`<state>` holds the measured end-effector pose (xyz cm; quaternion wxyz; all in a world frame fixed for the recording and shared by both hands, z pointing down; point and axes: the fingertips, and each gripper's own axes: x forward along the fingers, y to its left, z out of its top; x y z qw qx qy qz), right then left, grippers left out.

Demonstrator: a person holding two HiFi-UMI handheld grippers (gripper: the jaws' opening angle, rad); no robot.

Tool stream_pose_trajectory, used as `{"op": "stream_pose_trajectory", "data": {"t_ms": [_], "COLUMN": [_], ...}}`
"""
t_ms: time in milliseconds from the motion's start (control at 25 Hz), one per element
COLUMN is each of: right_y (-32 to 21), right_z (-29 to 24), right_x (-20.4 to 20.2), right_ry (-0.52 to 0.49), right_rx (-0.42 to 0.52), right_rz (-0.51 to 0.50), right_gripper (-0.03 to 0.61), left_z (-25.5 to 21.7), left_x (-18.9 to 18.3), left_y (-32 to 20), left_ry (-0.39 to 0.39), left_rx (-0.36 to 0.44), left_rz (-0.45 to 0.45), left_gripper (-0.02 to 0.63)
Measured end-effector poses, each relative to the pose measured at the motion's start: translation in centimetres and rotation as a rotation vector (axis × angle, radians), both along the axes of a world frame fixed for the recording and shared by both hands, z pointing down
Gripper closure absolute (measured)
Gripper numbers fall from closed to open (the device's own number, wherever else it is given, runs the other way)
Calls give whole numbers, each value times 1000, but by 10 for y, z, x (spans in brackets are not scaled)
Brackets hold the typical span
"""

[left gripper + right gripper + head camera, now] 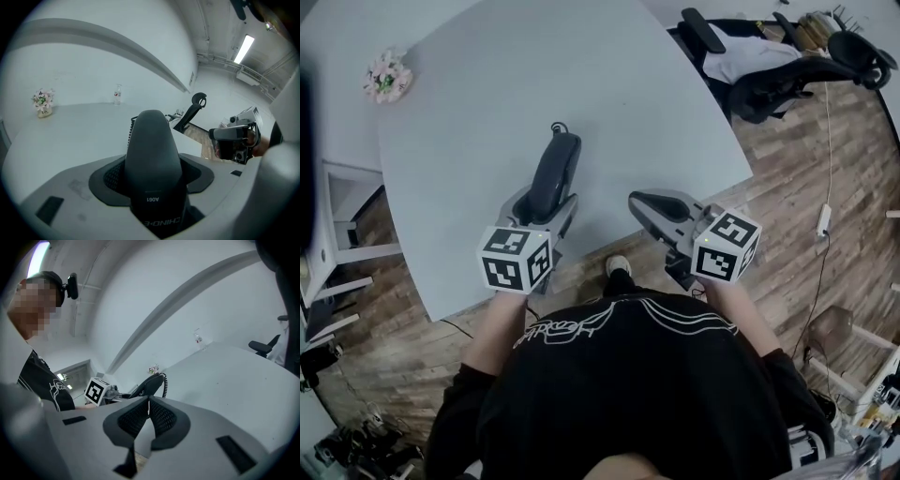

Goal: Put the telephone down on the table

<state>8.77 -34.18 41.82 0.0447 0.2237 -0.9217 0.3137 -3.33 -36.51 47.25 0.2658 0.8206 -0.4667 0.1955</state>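
A dark telephone handset lies lengthwise between the jaws of my left gripper, which is shut on its near end. The handset points away from me over the grey table, near its front edge. A coiled cord leaves its far tip. In the left gripper view the handset fills the gap between the pads. My right gripper hovers to the right of it, shut and empty, with its pads meeting at the tip. From the right gripper view the handset looks tilted up.
A small bunch of flowers stands at the table's far left, and a clear bottle further back. A black office chair stands beyond the table's right edge on the wooden floor.
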Motion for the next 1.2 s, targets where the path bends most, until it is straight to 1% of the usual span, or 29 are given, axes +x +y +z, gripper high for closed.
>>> {"op": "stream_pose_trajectory", "data": {"t_ms": [240,320,560,760,880,1000,1200], "right_y": [-25,-31,-42,-44,-46,-49,-50], "right_z": [17,20,31,40,43,45,48], "right_x": [2,1,8,13,15,16,21], "right_ry": [7,4,25,33,30,23,31], "right_rx": [-29,-34,-62,-88,-94,-97,-110], "right_rz": [-18,-22,-11,-5,-3,0,8], "right_gripper": [540,540,540,540,540,540,540], "left_z": [32,45,85,102,110,118,124], "left_x": [1,2,6,7,10,12,20], "left_y": [-27,-33,-40,-42,-42,-44,-46], "left_ry": [-87,-104,-125,-119,-130,-168,-232], "left_rx": [-19,-37,-113,-152,-170,-175,-155], "left_rz": [-1,-7,-16,-29,-37,-42,-17], "left_gripper": [333,333,333,333,333,333,333]}}
